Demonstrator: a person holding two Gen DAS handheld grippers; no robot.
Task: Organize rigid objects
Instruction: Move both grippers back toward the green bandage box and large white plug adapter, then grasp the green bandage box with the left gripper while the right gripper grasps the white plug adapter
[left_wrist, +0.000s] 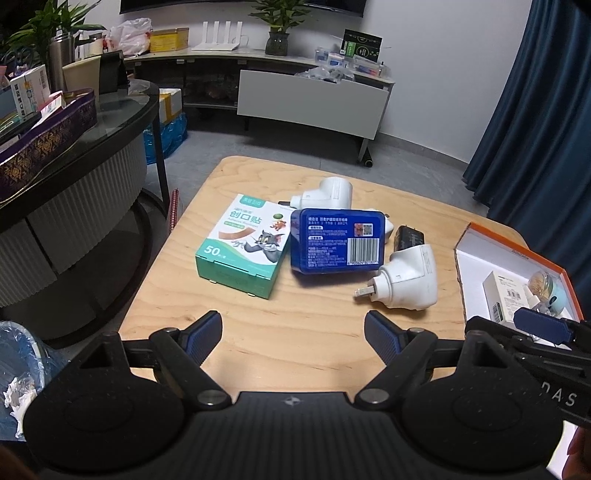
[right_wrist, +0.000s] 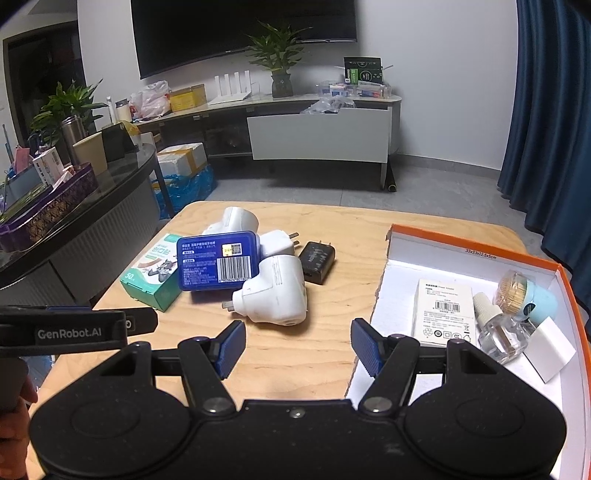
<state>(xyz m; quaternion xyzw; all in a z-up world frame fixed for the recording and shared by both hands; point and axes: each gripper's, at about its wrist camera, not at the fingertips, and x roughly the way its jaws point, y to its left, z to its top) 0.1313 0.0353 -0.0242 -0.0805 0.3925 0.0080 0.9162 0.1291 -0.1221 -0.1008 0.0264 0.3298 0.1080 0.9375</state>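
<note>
wooden table (left_wrist: 295, 332) at frame centre held a touching heap — blue case (right_wrist: 217, 260) tilted across white plugs (right_wrist: 275, 295) — with the orange box (right_wrist: 480, 240) at right, and both the left gripper (left_wrist: 293, 332) and right gripper (right_wrist: 297, 345) gaped empty, so a careless pull risked toppling the heap.

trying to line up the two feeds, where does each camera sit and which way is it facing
Left wrist: on the left gripper, looking forward over the wooden table at the blue case; its open fingers show, the right gripper enters at right.
Right wrist: on the right gripper, near the orange box; open fingers and left gripper show.
Shared: table, blue case, box.
</note>
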